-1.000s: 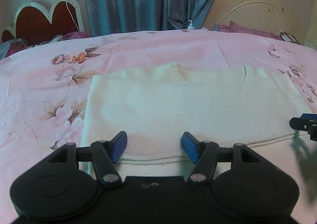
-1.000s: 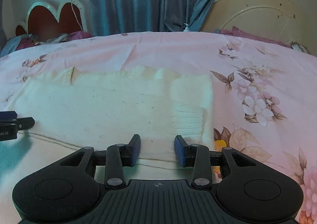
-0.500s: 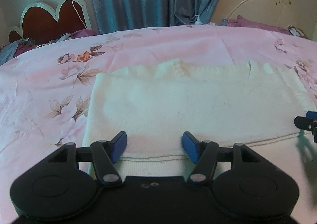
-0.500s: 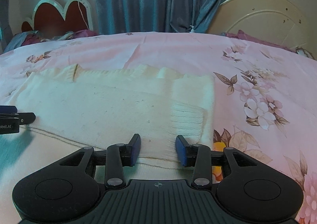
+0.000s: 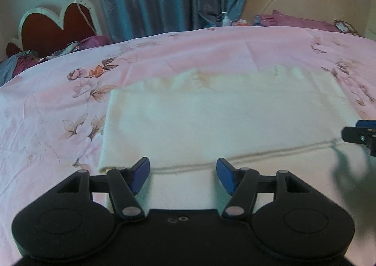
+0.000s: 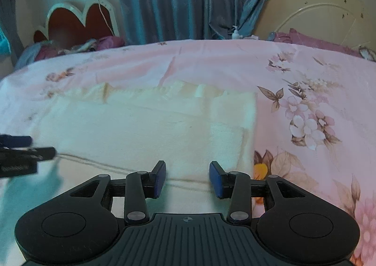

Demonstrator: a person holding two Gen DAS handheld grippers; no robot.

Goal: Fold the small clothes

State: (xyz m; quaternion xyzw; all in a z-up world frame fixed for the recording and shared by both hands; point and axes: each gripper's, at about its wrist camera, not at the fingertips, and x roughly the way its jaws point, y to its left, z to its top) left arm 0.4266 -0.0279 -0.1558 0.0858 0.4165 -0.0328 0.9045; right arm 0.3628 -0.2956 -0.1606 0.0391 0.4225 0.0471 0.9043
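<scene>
Cream knit garment [image 5: 218, 125] lies flat on the pink floral bedsheet [image 5: 47, 106], a folded edge running across just ahead of my fingers. My left gripper [image 5: 182, 173] is spread wide, holding nothing. My right gripper [image 6: 187, 177] likewise parted, empty, near the garment's right edge.

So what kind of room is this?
Probably a bedroom. A cream garment lies on a bed with a pink flowered sheet, by a heart-shaped headboard and blue curtains.
</scene>
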